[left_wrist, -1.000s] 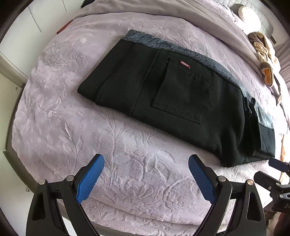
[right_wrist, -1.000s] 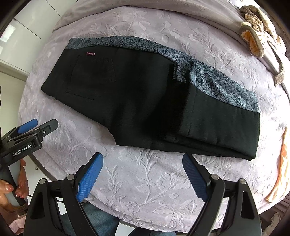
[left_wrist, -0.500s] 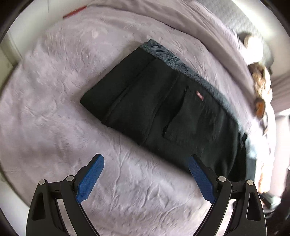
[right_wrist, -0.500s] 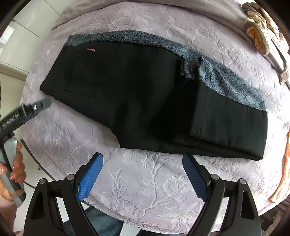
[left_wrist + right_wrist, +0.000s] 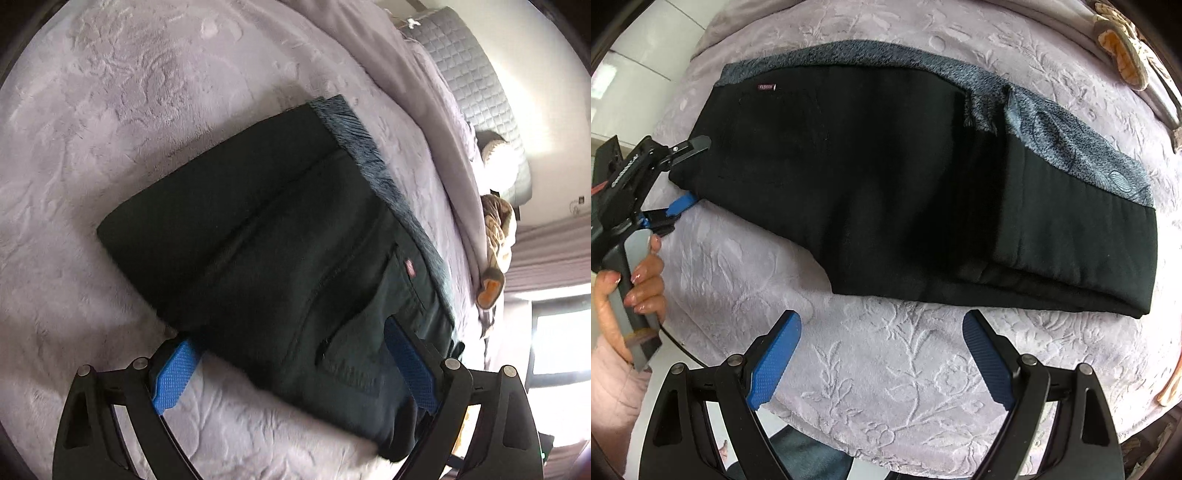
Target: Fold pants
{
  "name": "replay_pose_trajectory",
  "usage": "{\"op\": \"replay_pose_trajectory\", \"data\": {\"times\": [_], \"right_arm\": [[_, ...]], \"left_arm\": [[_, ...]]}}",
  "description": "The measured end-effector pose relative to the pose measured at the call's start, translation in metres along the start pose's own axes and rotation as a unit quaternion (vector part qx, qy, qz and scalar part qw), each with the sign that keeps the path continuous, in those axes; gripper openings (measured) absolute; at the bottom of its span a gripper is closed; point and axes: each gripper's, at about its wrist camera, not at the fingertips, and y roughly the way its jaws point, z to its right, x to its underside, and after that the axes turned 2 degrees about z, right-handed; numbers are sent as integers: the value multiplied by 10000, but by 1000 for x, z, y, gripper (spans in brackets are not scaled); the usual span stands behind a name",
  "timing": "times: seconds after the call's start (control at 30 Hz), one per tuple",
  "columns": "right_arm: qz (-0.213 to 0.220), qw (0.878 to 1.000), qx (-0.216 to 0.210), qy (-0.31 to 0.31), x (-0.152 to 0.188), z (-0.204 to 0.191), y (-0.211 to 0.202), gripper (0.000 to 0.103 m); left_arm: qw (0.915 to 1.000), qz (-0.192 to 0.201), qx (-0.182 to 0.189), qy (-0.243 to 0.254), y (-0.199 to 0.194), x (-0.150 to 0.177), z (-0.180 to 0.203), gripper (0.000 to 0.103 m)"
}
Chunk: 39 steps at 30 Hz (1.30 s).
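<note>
Black pants (image 5: 886,177) with a grey fleecy lining along the far edge lie folded on the lilac bedspread (image 5: 908,369); they also show in the left wrist view (image 5: 266,236). My left gripper (image 5: 291,365) is open, its jaws straddling the near waist-end edge of the pants, one finger on top and one on the bedspread. From the right wrist view it shows at the pants' left end (image 5: 689,173). My right gripper (image 5: 882,354) is open and empty, over the bedspread just short of the pants' near edge.
The bed's near edge runs just under my right gripper. A grey blanket (image 5: 417,92) and a quilted headboard (image 5: 476,81) lie beyond the pants. Shoes (image 5: 496,240) sit at the bed's far right, also in the right wrist view (image 5: 1123,55).
My left gripper has swung in to the pants' waist end and now straddles its edge. My right gripper has moved slightly closer. The pants have not moved.
</note>
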Motion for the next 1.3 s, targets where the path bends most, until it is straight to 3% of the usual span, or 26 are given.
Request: {"op": "replay_pose_trajectory", "data": {"times": [0.1, 0.17, 0.23, 0.3, 0.37, 0.4, 0.43, 0.53, 0.63, 0.73, 0.83, 0.9, 1.03, 1.07, 1.1, 1.13, 1.3], "right_arm": [[133, 9999, -58, -17, -8, 6, -7, 91], [297, 9995, -71, -54, -17, 9, -16, 91], [455, 9989, -106, -78, -26, 10, -26, 91], [606, 9979, -173, -139, -41, 11, -38, 91], [686, 9967, -308, -289, -60, 7, -49, 91], [709, 9960, -396, -385, -71, 2, -54, 91], [718, 9952, -482, -466, -82, 0, -57, 91], [619, 9902, -976, -779, -123, -28, -67, 91], [158, 9821, -1513, -1107, -166, -70, -62, 91], [-466, 9720, -1745, -1500, -198, -126, -44, 91], [-906, 9636, -1390, -2099, -215, -190, -20, 91], [-1301, 9516, -1237, -2495, -212, -226, -1, 91], [-2025, 9359, -630, -2814, -207, -253, 45, 91], [-2169, 9344, -497, -2781, -208, -254, 57, 81], [-2232, 9351, -525, -2701, -209, -250, 62, 61], [-2277, 9375, -641, -2553, -211, -244, 64, 20], [-1661, 9482, -1366, -2337, -213, -196, 23, 19]], "left_arm": [[9994, 52, -311, 146, 6, -1, 10, 89], [9948, 181, -873, 502, 6, 2, 23, 56], [9880, 380, -1239, 839, 0, 6, 31, 43], [9796, 562, -1476, 1245, -7, 12, 44, 40], [9546, 867, -1983, 2048, -12, 25, 69, 39], [9384, 1035, -2213, 2444, -13, 34, 82, 39], [9171, 1235, -2445, 2898, -12, 44, 96, 39], [8794, 1419, -2811, 3571, -6, 60, 111, 39], [8623, 1447, -2985, 3826, -5, 65, 110, 39], [8532, 1465, -3101, 3929, -5, 67, 110, 39], [8506, 1484, -3167, 3926, -3, 68, 111, 39], [8517, 1511, -3169, 3890, -5, 67, 110, 39], [8500, 1552, -3176, 3907, -3, 67, 114, 39], [8495, 1546, -3172, 3921, -3, 67, 115, 39], [8496, 1506, -3161, 3945, -3, 67, 117, 39], [8454, 1549, -3151, 4025, -5, 70, 121, 39], [8250, 1827, -2965, 4450, -26, 83, 160, 39]]}}
